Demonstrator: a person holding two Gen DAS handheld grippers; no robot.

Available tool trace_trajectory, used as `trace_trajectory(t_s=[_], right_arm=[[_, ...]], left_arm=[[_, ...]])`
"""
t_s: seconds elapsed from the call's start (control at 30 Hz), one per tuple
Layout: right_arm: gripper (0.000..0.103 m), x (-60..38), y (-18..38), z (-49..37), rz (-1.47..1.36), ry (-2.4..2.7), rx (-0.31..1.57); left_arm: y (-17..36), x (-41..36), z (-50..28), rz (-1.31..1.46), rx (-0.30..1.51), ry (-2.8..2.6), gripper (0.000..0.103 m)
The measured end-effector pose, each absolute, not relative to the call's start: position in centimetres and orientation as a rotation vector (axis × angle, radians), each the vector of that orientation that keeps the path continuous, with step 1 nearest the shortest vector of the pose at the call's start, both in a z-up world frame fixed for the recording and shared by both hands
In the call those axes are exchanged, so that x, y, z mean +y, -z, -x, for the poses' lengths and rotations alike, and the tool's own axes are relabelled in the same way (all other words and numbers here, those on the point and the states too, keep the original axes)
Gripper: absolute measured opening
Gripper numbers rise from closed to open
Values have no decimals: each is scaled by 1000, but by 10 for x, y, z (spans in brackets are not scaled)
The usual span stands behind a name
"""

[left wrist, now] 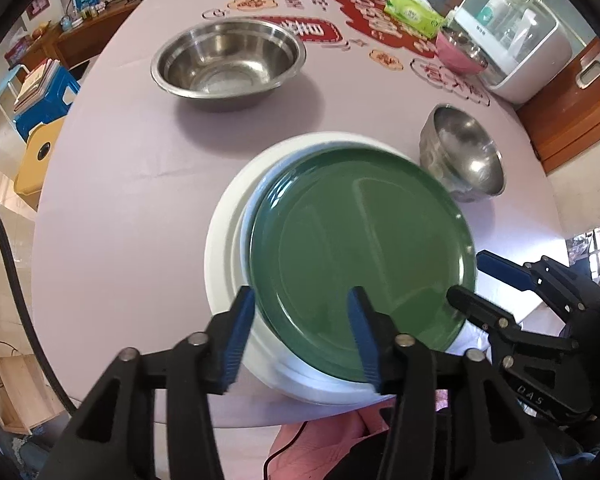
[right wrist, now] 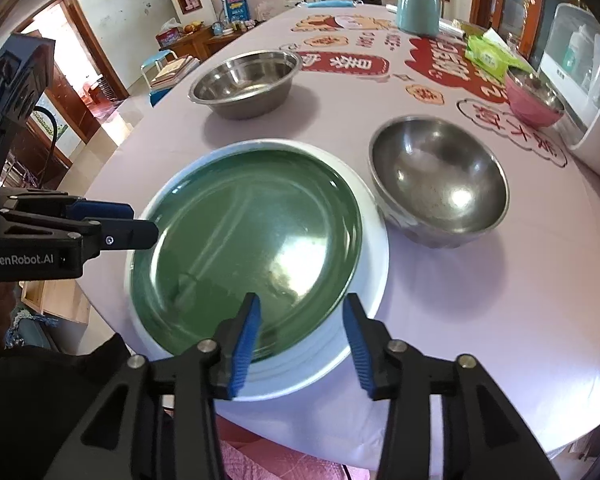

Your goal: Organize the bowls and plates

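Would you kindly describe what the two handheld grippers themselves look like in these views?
Both are alike: the left gripper and right gripper have black angular linkage arms joined by silver round pins, ending in fingers faced with ribbed blue pads. Seen from the right wrist, the left gripper's body carries white "GenRobot.AI" lettering. A black cable runs past the left gripper. No sleeves or hands show clearly.

A green plate [left wrist: 360, 264] is seen stacked on white plates [left wrist: 224, 240] near the table's [left wrist: 120, 200] near edge. The left gripper [left wrist: 302, 336] is held open astride the stack's rim, with the right gripper [left wrist: 470, 276] at the stack's right side.
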State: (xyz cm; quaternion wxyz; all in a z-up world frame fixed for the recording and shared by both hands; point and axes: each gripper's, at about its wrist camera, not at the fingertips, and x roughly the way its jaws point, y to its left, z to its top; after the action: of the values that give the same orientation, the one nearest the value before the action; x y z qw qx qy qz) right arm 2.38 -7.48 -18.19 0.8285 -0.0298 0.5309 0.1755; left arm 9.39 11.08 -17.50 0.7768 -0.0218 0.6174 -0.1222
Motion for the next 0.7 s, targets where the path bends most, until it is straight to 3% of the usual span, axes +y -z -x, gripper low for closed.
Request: trace_trajectory(t_s=[0.17, 0.4, 0.7], right_arm=[[59, -69, 165, -25, 95, -384, 1096], [63, -62, 140, -33, 125, -415, 1056], [63, -51, 110, -53, 152, -465, 975]], left_arm=[[159, 118, -95, 83, 1304, 249, 59], [138, 134, -97, 133, 1268, 194, 72], [117, 150, -109, 170, 1221, 131, 79]])
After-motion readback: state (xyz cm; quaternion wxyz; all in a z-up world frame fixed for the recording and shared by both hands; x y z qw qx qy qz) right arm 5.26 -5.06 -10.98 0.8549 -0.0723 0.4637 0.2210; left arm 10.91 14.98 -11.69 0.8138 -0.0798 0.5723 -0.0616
